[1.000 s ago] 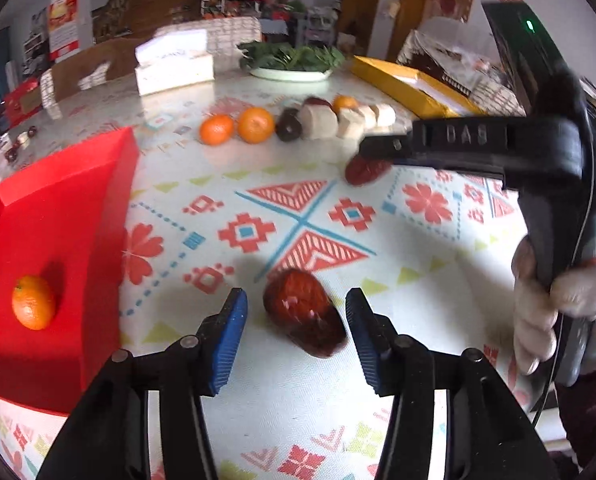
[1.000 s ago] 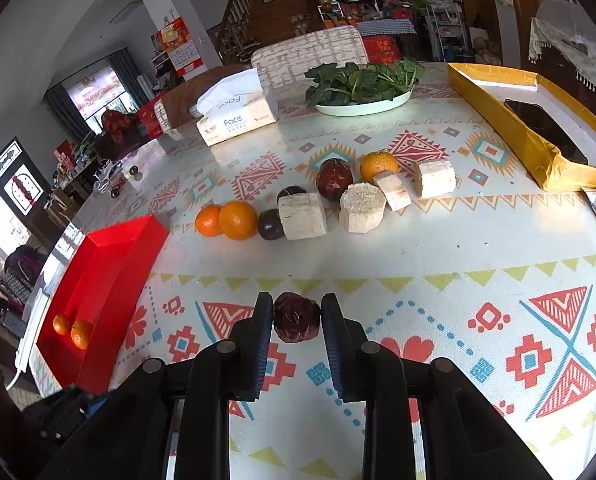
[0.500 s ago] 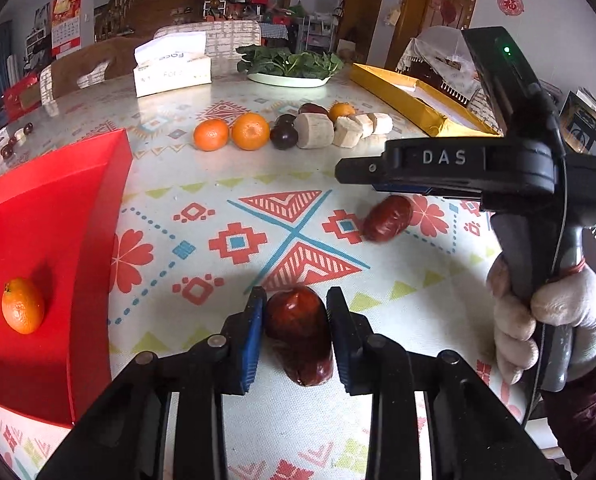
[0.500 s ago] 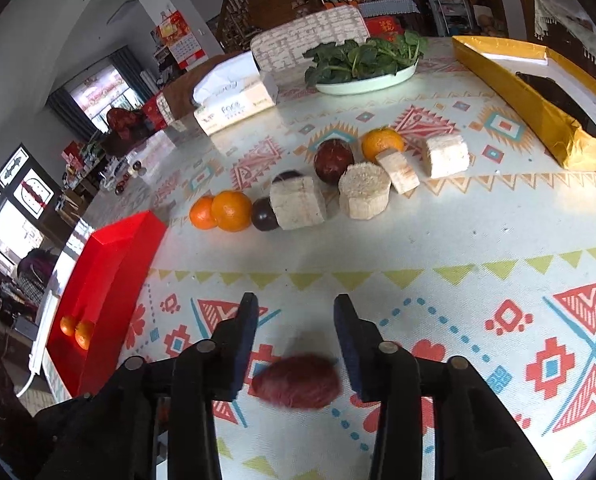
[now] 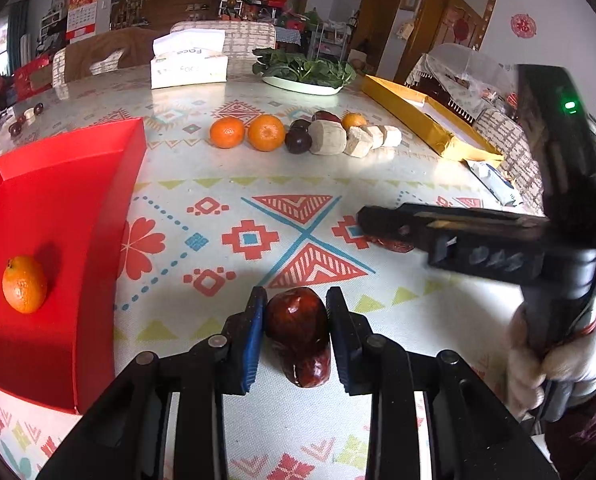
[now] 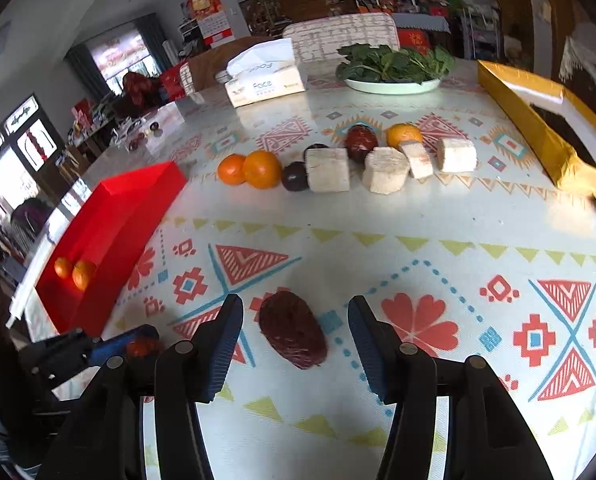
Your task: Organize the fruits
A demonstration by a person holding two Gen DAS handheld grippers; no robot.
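While two oranges (image 6: 75, 272) lie in the red box (image 6: 113, 220) at 9 o'clock, the left tool (image 5: 295, 320) clamps a date (image 5: 298, 332); the right tool (image 6: 295, 336) gapes wide round another (image 6: 291, 328); the fruit row (image 6: 338, 164) at 12 o'clock waits.

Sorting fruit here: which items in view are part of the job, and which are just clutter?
Job: date in left claw; date between open right claw; red box; oranges.

Clutter: tissue box; greens plate; yellow box.

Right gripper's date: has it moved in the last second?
Yes. The date was clamped between the right gripper's pads; now it lies loose on the tablecloth, fingers wide apart.
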